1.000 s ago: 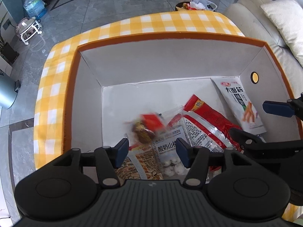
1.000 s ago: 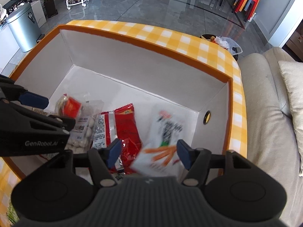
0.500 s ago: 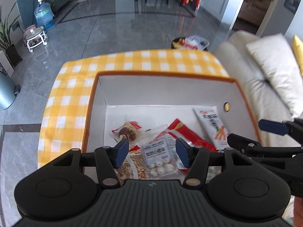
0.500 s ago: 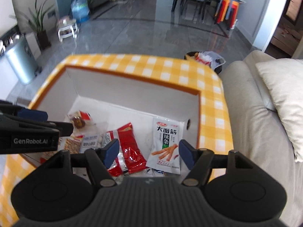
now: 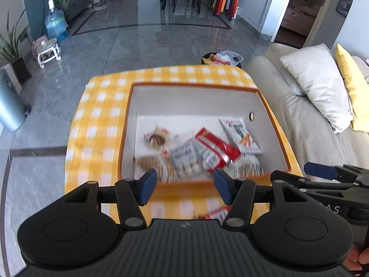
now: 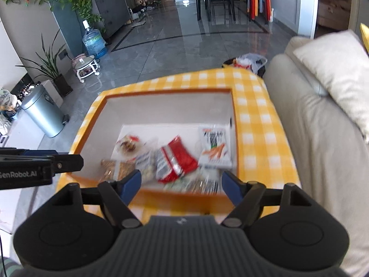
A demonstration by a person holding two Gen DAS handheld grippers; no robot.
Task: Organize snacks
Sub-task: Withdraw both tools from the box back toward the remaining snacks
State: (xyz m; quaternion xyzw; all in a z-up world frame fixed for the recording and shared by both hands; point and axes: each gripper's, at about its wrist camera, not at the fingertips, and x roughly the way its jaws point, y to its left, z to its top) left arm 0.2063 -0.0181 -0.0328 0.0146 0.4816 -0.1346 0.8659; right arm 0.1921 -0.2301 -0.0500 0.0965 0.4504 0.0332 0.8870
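An orange-rimmed white box (image 5: 263,99) (image 6: 96,113) stands on a table with a yellow checked cloth (image 5: 96,124) (image 6: 258,120). Several snack packets lie in it: a red packet (image 5: 216,147) (image 6: 177,159), a white packet with orange sticks (image 5: 242,131) (image 6: 214,145), a clear bag of white balls (image 5: 184,157), a small brown-and-red one (image 5: 156,138) (image 6: 129,145). Another red packet (image 5: 214,213) lies on the cloth near me. My left gripper (image 5: 184,184) is open and empty, high above the box's near edge. My right gripper (image 6: 182,184) is open and empty, likewise.
A beige sofa (image 5: 306,124) (image 6: 322,138) with cushions runs along the right of the table. A bin with a plastic bag (image 5: 221,57) stands behind the table. A silver bin (image 6: 43,113), a plant and a water bottle (image 6: 94,39) stand on the tiled floor at left.
Both grippers have risen and pulled back from inside the box; the packets they dropped now lie in it. The box looks smaller and further off.
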